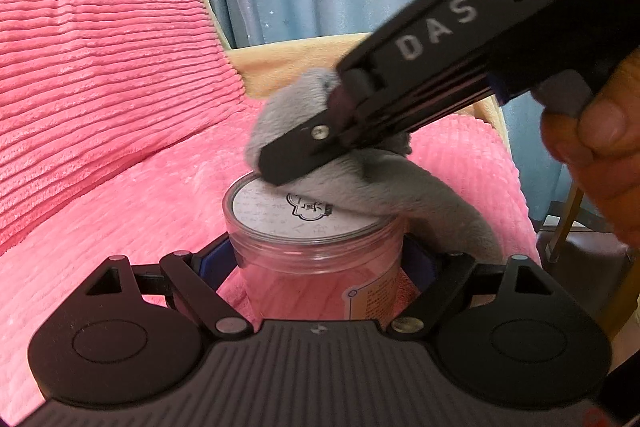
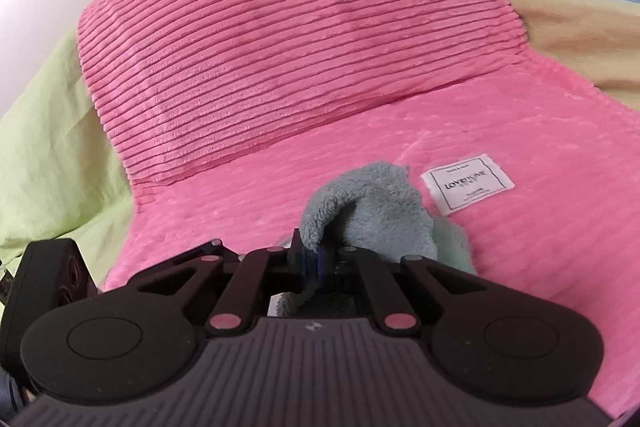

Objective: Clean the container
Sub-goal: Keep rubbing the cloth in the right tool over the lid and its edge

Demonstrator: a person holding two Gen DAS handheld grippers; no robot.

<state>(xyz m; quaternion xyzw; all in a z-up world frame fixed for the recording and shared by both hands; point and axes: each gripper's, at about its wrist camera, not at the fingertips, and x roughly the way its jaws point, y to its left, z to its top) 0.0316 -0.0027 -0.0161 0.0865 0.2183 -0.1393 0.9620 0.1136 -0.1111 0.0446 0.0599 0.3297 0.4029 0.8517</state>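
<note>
Container point(image 1: 316, 259) sits upright on the pink ribbed blanket point(image 1: 120, 207), and your left gripper point(image 1: 320, 267) is clamped on it, one finger on each side of the clear wall just below the lid point(image 1: 296, 215). Lid is on: white disc with a printed logo, clear rim around it. Orange label point(image 1: 376, 299) shows on the container's right side, low down.

Your right gripper point(image 1: 296, 163) comes in from upper right of the container, fingers pinched tight on a grey cloth point(image 1: 380, 183). Cloth is pressed onto the far-right part of the lid; a tail of it hangs down behind the container's right side. Lower finger tip is at the lid's far edge; can't tell if it touches. Your hand point(image 1: 600, 155) holds that gripper's handle, right of the container.

Right wrist view: cloth point(image 2: 372, 211) bunched between the pads point(image 2: 310, 263), container hidden under it. Pink cushion point(image 2: 280, 47) behind, white fabric tag point(image 2: 466, 183) on the blanket just right of the cloth.
</note>
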